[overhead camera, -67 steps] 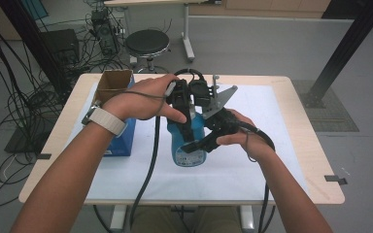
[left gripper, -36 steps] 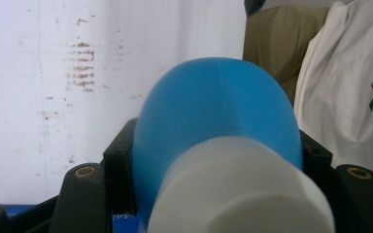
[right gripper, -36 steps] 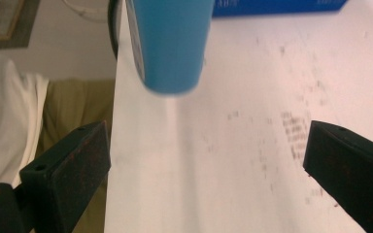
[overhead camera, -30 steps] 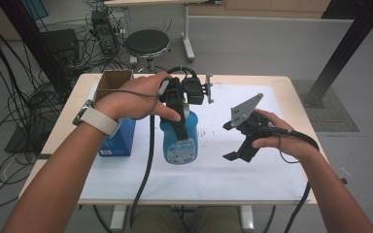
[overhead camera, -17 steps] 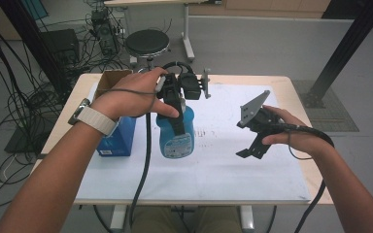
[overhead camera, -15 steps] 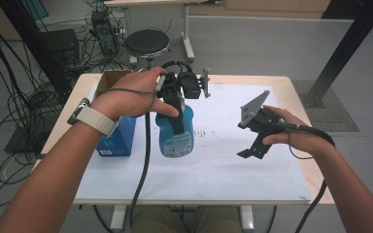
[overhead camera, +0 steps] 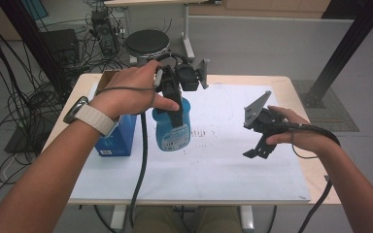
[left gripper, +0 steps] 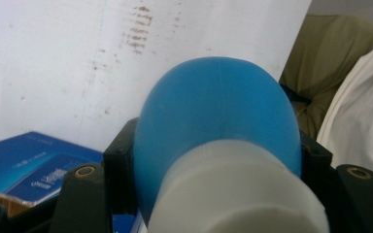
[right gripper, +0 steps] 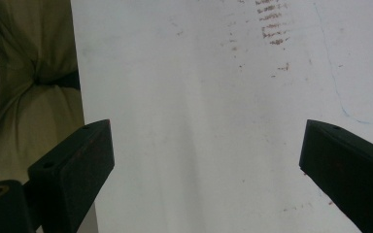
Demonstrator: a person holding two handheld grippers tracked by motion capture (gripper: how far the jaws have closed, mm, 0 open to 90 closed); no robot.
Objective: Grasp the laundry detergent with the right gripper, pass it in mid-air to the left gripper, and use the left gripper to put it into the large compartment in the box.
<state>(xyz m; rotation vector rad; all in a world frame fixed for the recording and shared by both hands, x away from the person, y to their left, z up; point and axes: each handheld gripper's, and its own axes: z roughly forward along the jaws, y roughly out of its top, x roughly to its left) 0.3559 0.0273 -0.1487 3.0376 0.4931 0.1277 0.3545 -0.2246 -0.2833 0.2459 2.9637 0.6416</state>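
Hiding bottle (overhead camera: pixel 172 131) neck: left hand-held gripper (overhead camera: pixel 175 104)

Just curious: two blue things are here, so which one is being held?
The blue bottle, clamped in the left hand-held gripper; the blue box sits untouched beside it.

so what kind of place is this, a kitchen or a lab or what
Most likely a lab or workshop set up for recording, not a kitchen. Bundles of black cables hang and trail over the grey floor, electronic gear sits behind the table, and a person works with a handheld gripper.
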